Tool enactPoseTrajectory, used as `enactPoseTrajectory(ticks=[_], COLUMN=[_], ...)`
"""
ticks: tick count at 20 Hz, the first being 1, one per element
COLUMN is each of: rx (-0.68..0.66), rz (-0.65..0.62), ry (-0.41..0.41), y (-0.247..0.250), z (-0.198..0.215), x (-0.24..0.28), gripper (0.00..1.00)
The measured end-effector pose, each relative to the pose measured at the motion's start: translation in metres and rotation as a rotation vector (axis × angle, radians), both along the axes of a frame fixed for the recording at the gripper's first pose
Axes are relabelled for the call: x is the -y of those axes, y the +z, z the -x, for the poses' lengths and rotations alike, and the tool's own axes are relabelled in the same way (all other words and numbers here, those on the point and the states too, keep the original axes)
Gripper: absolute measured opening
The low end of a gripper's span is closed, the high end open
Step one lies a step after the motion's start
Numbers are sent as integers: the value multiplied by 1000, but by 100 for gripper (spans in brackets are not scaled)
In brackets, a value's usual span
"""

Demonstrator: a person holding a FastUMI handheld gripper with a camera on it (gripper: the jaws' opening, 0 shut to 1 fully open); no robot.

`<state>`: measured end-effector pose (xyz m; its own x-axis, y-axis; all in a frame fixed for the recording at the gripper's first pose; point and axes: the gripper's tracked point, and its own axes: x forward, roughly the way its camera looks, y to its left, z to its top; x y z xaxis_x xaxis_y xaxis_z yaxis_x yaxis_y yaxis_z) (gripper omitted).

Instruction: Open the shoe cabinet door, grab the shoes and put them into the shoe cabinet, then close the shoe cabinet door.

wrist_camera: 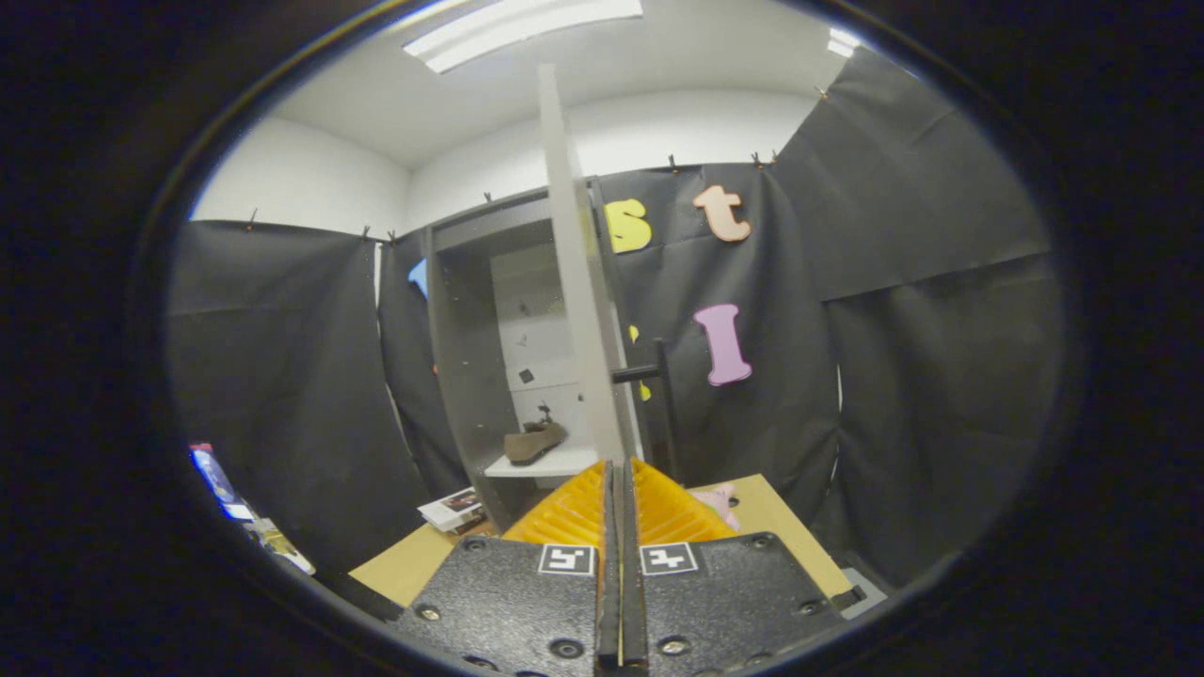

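Closed, empty gripper (621,470) points level at the open cabinet door's (583,282) edge, shoe (533,442) shelved beyond.

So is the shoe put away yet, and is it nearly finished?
Nearly. The door stands open, edge-on just ahead of the fingers, and a brown shoe already lies on the shelf inside the cabinet. The gripper is shut and holds nothing, its tips right at the door's edge. Left to do: shut the door.
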<state>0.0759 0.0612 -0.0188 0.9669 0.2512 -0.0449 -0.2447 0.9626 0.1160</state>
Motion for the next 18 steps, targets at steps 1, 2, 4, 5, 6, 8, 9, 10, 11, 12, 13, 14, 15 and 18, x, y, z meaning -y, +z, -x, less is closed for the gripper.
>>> enactPoseTrajectory(ticks=[1, 2, 4, 5, 6, 8, 9, 10, 11, 12, 13, 14, 15, 18], rx=[31, 53, 62, 60, 66, 70, 79, 83, 90, 92, 89, 87, 92, 87], rz=[28, 50, 50, 42, 29, 65, 84, 99, 97, 94, 90, 78, 56, 69], ry=[22, 13, -63, -82, -80, -76, -71, -75, -86, -84, -68, -55, -58, -109], y=[1, 0, -4, -6, -4, -9, -11, -14, -15, -15, -17, -19, -19, -26], z=[1, 0, -5, -5, -5, -6, -8, -10, -12, -12, -13, -11, -12, -21], x=[-1, 4, 14, 15, 9, 8, 10, 13, 15, 11, 7, 4, 1, 7], gripper=[12, 18, 59, 79, 100, 100, 100, 100, 100, 100, 100, 100, 100, 100])
